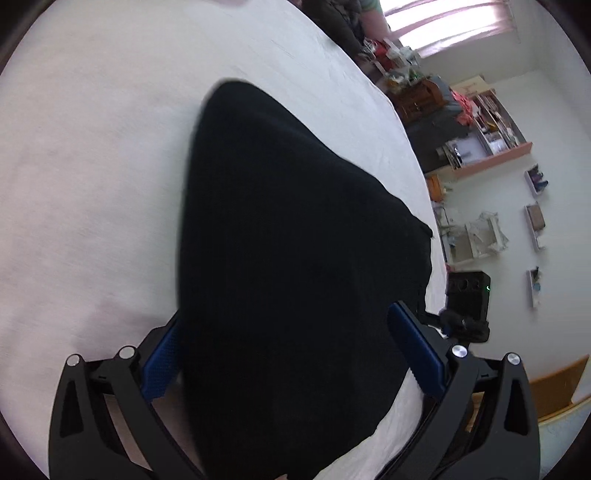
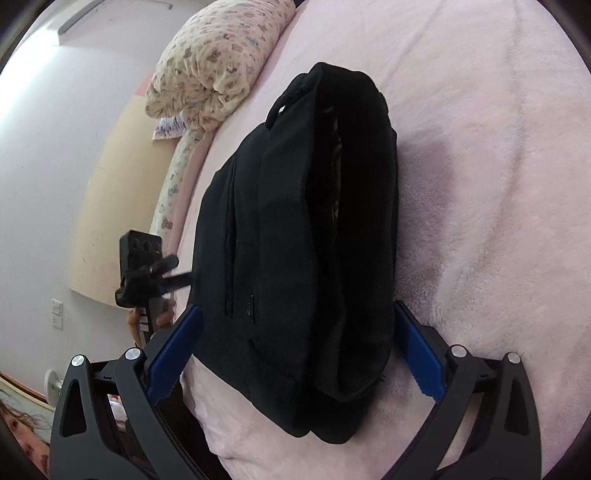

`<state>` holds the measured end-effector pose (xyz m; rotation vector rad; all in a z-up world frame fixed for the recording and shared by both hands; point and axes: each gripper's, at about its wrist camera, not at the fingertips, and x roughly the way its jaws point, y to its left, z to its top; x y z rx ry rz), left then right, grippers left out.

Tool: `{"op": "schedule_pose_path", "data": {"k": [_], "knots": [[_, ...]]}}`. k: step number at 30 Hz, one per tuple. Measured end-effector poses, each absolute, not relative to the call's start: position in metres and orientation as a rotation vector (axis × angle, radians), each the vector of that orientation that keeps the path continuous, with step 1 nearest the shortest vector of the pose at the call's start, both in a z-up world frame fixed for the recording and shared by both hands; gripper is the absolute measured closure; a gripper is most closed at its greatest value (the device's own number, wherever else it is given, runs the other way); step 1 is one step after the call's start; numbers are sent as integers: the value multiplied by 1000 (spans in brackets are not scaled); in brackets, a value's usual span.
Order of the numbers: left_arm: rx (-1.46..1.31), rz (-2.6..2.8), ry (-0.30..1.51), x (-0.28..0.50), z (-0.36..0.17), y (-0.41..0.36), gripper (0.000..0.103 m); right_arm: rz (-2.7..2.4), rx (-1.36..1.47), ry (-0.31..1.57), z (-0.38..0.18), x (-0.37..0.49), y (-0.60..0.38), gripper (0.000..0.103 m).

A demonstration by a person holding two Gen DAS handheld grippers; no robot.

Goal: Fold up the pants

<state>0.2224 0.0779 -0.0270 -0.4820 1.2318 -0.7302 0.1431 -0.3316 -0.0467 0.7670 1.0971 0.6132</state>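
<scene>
The black pants (image 1: 280,229) lie folded into a thick bundle on the pale pink bed (image 1: 92,166). In the right wrist view the pants (image 2: 295,240) show stacked layers, a waistband end at the far side and a pocket seam. My left gripper (image 1: 284,314) is open wide, its blue pads either side of the bundle's near end. My right gripper (image 2: 298,308) is open too and straddles the bundle from the opposite end. Each gripper appears in the other's view: the right gripper (image 1: 465,306) past the bed edge, the left gripper (image 2: 144,273) by the bundle's left side.
A patterned pillow (image 2: 221,55) lies at the head of the bed beside a wooden headboard (image 2: 110,203). Beyond the bed's edge stand cluttered shelves (image 1: 480,133) and boxes on the floor (image 1: 480,236). A curtained window (image 1: 450,22) is at the far wall.
</scene>
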Motion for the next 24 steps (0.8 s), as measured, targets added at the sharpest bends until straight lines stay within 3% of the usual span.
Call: {"op": "schedule_pose_path", "data": {"k": [7,13,14,15,18,22,24], "knots": [[-528,-741,1225,219,-30,77,2,585,835,1026,-52,150,-339,9],[-485,-714,1201,215,-26,71,6,592,757,1018,-48,151,-326,38],[-483,-705,1199,215,-26,72,13,587,758,1020,-49,152,-327,47],[-483,-691,1200,216,-26,73,24,582,770,1022,-51,152,-329,50],[-501,-653,1206,216,-26,83,46,583,784,1013,-52,153,-328,55],[-536,-641,1206,216,-28,91,58,573,797,1008,-52,152,-328,59],[-544,-642,1194,215,-25,92,69,565,811,1008,-53,152,-329,60]]}}
